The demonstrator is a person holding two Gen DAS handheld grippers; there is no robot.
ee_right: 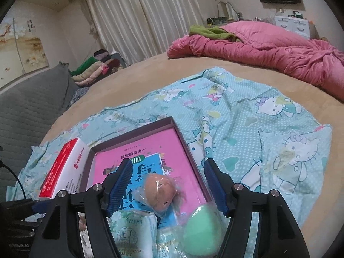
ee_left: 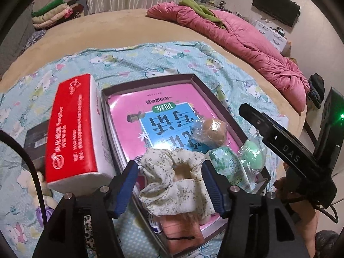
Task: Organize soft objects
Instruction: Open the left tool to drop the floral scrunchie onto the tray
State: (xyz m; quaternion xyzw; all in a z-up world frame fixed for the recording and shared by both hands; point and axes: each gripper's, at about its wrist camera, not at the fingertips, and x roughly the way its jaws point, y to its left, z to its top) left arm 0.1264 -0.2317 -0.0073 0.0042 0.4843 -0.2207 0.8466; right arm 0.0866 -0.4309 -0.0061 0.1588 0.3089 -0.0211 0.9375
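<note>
A cream floral scrunchie [ee_left: 176, 180] lies at the near end of a shallow dark box [ee_left: 148, 79], on a pink and blue book [ee_left: 163, 111]. My left gripper [ee_left: 169, 172] is open around it, its blue pads [ee_left: 126, 185] standing at either side of the cloth. A brown sponge in clear wrap [ee_right: 160, 191], a green egg-shaped sponge [ee_right: 202, 232] and a green-white tissue pack [ee_right: 131, 234] also lie in the box [ee_right: 137, 131]. My right gripper [ee_right: 167, 172] is open just above the brown sponge, holding nothing. Its black body [ee_left: 279, 142] shows in the left wrist view.
A red and white tissue carton [ee_left: 73, 129] stands against the box's left side, a dark small box [ee_left: 35, 142] beyond it. All rest on a blue cartoon-print sheet [ee_right: 247, 116] over a tan bed. A pink quilt [ee_right: 268, 49] is bunched far right; folded clothes [ee_right: 94, 68] far left.
</note>
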